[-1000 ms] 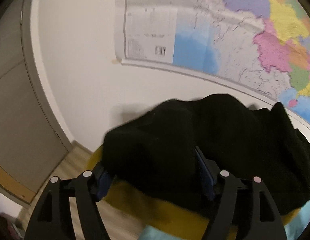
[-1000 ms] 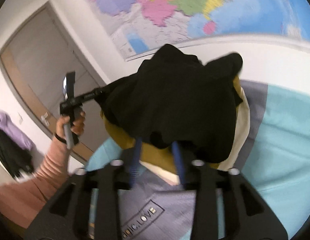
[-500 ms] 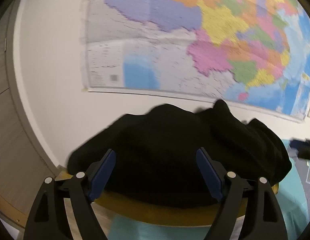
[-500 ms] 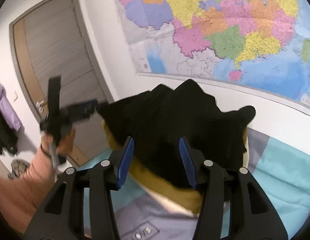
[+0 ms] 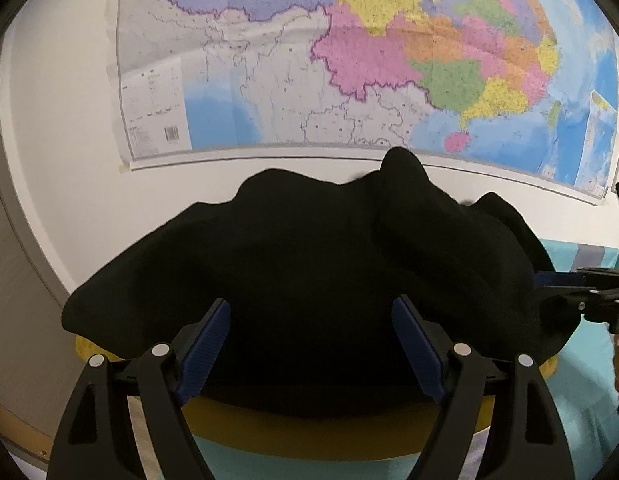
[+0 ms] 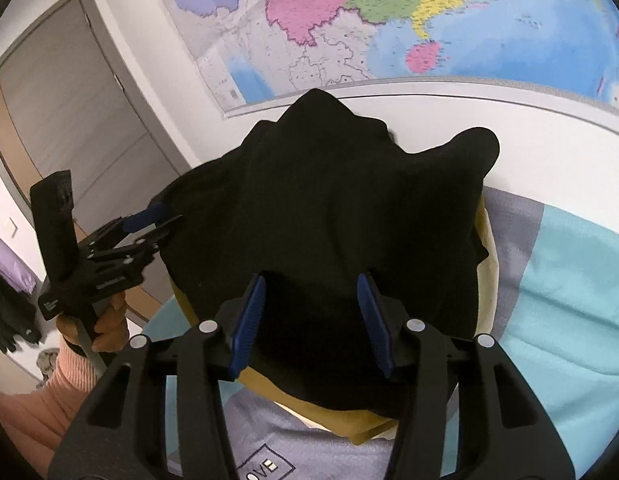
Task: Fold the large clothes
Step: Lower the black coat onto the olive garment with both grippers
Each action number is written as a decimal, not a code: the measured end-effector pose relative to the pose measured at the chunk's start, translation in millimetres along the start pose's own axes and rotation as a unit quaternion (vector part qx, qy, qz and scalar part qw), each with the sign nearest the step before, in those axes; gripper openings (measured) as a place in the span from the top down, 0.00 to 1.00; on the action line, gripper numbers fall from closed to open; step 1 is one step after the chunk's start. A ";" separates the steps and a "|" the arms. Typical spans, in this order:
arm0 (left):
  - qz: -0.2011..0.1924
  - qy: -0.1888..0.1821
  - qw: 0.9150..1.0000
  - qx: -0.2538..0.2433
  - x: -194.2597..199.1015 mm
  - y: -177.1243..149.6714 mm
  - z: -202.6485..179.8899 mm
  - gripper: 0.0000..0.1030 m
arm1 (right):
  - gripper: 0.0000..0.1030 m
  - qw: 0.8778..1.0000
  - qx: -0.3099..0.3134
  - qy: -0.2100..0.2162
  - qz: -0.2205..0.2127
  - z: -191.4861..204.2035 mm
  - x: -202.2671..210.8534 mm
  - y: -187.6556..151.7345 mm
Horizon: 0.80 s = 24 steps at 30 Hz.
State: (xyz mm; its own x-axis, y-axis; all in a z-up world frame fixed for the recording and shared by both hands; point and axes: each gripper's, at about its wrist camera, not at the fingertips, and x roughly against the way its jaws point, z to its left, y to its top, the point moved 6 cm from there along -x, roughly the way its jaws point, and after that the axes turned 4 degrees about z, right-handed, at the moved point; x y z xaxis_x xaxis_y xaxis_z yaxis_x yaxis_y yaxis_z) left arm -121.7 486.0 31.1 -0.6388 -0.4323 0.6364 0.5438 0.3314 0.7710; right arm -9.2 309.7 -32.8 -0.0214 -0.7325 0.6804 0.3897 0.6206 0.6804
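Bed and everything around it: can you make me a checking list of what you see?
Surface: bed with turquoise and grey cover.
Job's things: crumpled black garment heaped on a mustard-yellow folded cloth.
Clutter: nothing seen.
Grippers: left tongs open, blue pads either side of the black heap; right tongs open, likewise.
Cables: nothing seen.
Surroundings: colourful wall map, grey door, hanging purple clothing.

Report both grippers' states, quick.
Left gripper: open, jaws wide apart, black garment lying just beyond its fingers.
Right gripper: open, jaws apart over the same garment, not clamped.
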 end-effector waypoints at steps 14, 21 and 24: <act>0.018 0.004 1.000 0.018 -11.4 7.9 -6.1 0.10 | 0.50 0.999 0.030 -0.032 -0.010 9.5 -24.0 35.1; 0.042 0.007 0.998 0.042 -28.2 3.1 0.6 0.06 | 0.48 0.999 0.019 -0.027 -0.008 2.9 -18.6 23.3; 0.019 0.023 0.999 0.038 -11.8 3.3 -1.5 0.06 | 0.43 0.999 0.032 -0.025 -0.022 12.0 -0.6 17.5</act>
State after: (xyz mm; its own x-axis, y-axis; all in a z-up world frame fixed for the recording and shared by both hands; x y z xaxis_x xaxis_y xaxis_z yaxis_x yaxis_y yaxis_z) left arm -111.6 490.9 26.1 -0.5912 -0.4562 0.6651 0.5233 0.4105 0.7468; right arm -13.4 324.3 -18.1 -0.0832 -0.7463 0.6603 0.3277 0.6053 0.7254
